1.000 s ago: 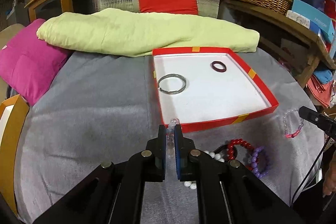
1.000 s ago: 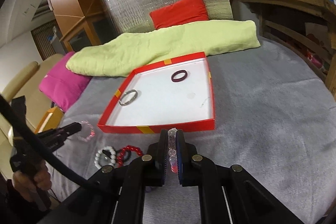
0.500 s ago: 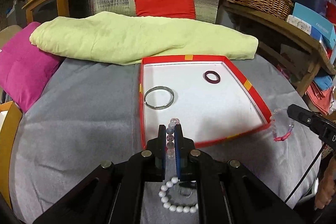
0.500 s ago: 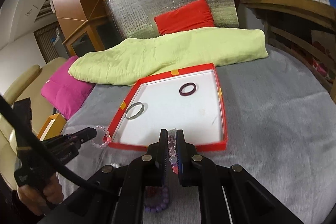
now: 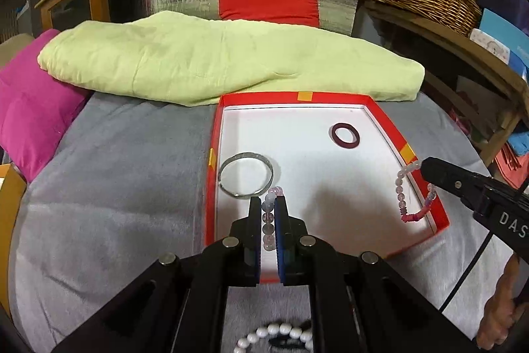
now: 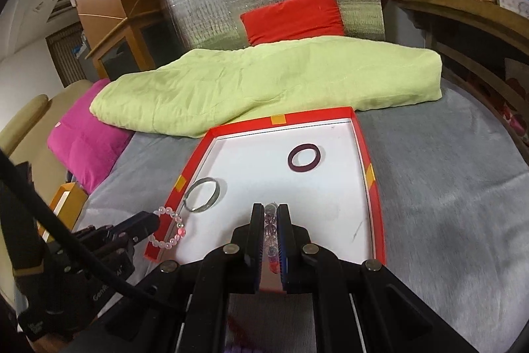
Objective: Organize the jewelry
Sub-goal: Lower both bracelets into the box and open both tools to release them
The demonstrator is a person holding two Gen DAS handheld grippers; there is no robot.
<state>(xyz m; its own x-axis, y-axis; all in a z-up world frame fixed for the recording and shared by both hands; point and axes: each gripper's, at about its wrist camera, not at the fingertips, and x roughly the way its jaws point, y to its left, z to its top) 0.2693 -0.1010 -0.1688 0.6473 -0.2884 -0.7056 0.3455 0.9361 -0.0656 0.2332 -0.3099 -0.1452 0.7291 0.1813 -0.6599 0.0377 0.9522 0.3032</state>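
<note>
- Bracelets are the business here: two beaded ones are on their way to the red box [image 5: 410,154], which sits on the grey surface [image 5: 125,187] and already holds a silver bangle [image 5: 246,176] and a dark ring [image 5: 345,136].
- Since a second ago both grippers have travelled from the loose pile toward the box; the box now fills more of each wrist view, and the white bead bracelet [image 5: 274,334] left on the surface has slipped to the bottom edge of the left view.
- Left gripper [image 5: 267,220] is clenched on a pale bead bracelet [image 5: 268,214], whose beads poke out past the fingertips, hanging over the box's near left part, just beside the bangle.
- Right gripper [image 6: 268,227] is likewise clamped on a pink-and-clear bracelet [image 5: 413,197]; seen from the left camera, its loop dangles across the box's right wall.
- My reading: carrying is nearly done, and each bracelet needs only to be lowered onto clear white floor and let go, apart from the pieces already there.
</note>
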